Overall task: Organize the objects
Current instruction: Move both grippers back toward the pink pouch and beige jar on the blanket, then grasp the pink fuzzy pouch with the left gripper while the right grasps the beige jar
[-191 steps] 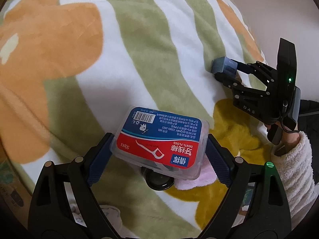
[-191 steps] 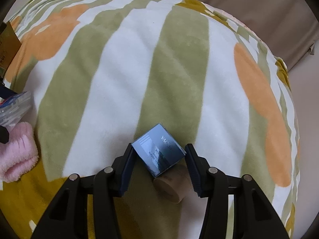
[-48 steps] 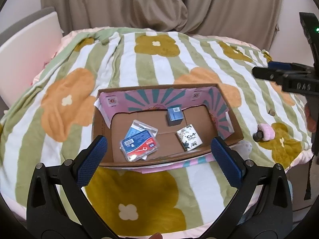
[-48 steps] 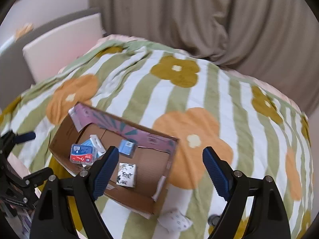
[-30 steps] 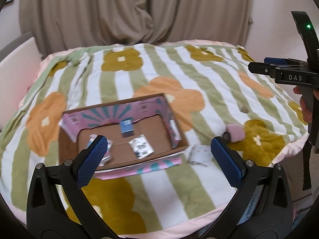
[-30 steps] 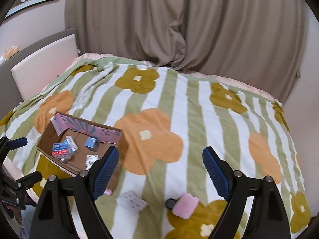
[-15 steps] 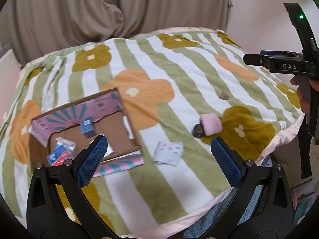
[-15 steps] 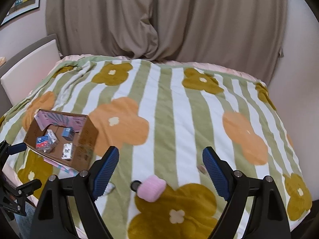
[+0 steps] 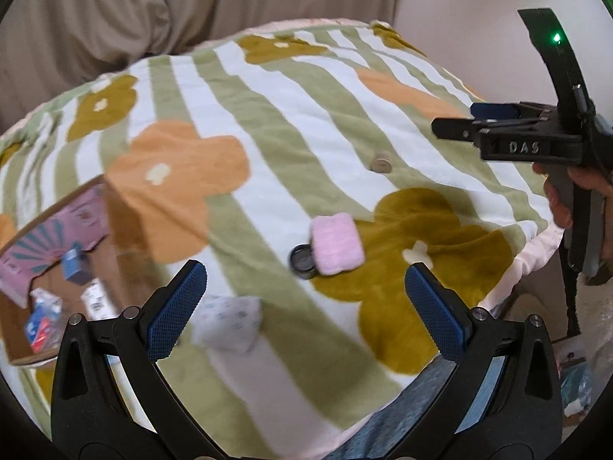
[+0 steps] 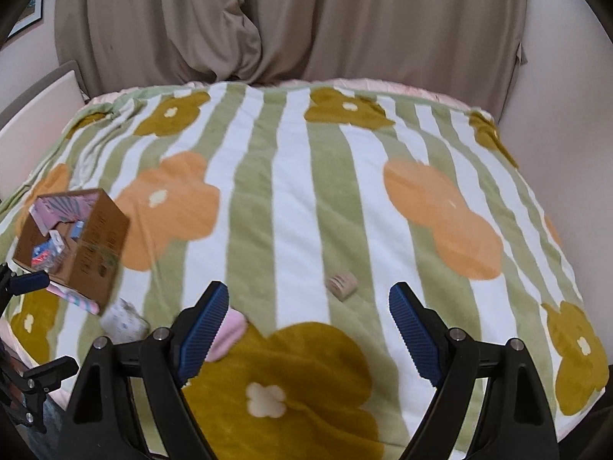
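In the left wrist view, the cardboard box (image 9: 57,268) sat at the far left edge on the striped flower blanket (image 9: 268,115), holding a small blue box (image 9: 74,264) and other packets. The left gripper (image 9: 302,295) stood wide apart and held nothing. Just above its left finger lay a white patterned pouch (image 9: 228,322). Higher, between the fingers near frame centre, a pink fuzzy item (image 9: 337,243) touched a dark round lid (image 9: 302,260). A small tan roll (image 9: 381,161) lay farther up, right of centre. At the upper right, the right gripper (image 9: 459,124) hung in the air; in its own view the right gripper (image 10: 308,326) was wide, empty, with the tan roll (image 10: 342,285) just above and between its fingers.
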